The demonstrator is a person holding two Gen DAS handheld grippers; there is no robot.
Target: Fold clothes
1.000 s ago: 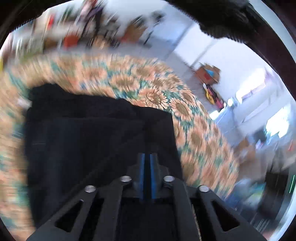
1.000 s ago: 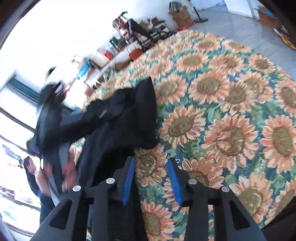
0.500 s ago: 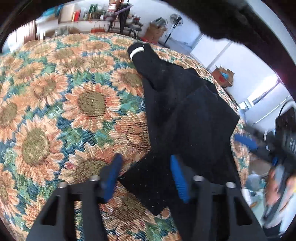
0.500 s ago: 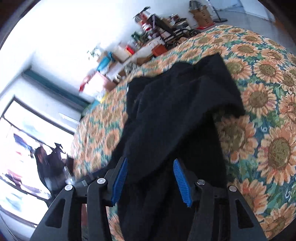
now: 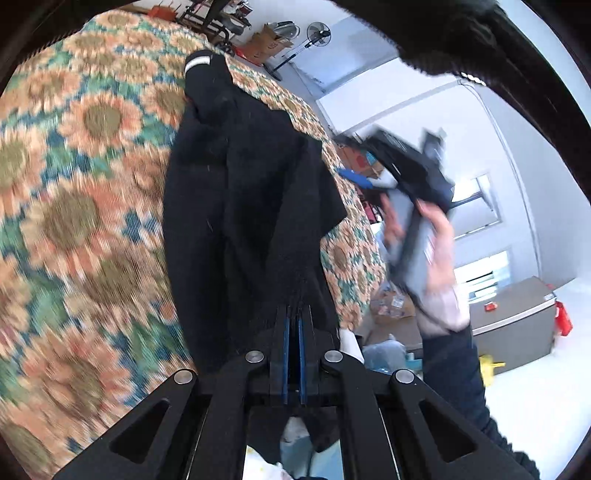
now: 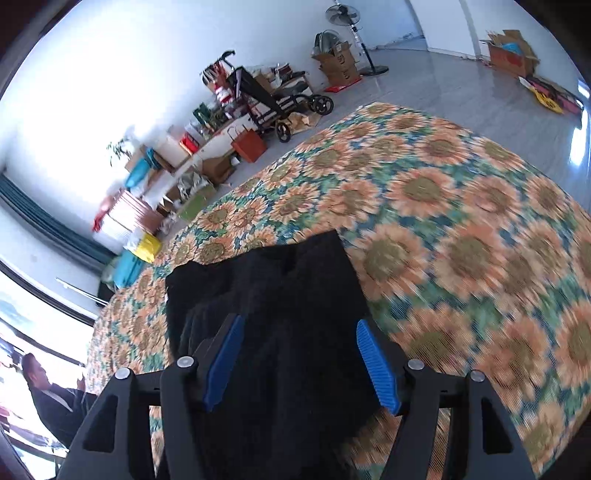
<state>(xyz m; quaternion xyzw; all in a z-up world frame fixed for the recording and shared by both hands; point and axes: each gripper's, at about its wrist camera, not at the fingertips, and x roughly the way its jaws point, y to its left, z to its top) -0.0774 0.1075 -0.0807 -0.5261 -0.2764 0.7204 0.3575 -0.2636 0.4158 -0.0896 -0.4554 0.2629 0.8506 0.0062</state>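
Black garment (image 5: 251,206) is draped along the edge of a sunflower-patterned tablecloth (image 5: 74,221), with a white-banded cuff (image 5: 197,61) at its far end. One near edge of the fabric is pinched by the left gripper (image 5: 291,325), whose blue pads are pressed almost together on it. In the right wrist view, the same dark cloth (image 6: 280,295) is seen lying on the sunflower cover (image 6: 461,240), and the right gripper (image 6: 299,354) is held above it with its fingers spread wide, nothing being clamped between them. A standing fan (image 6: 347,22) is seen by the far wall.
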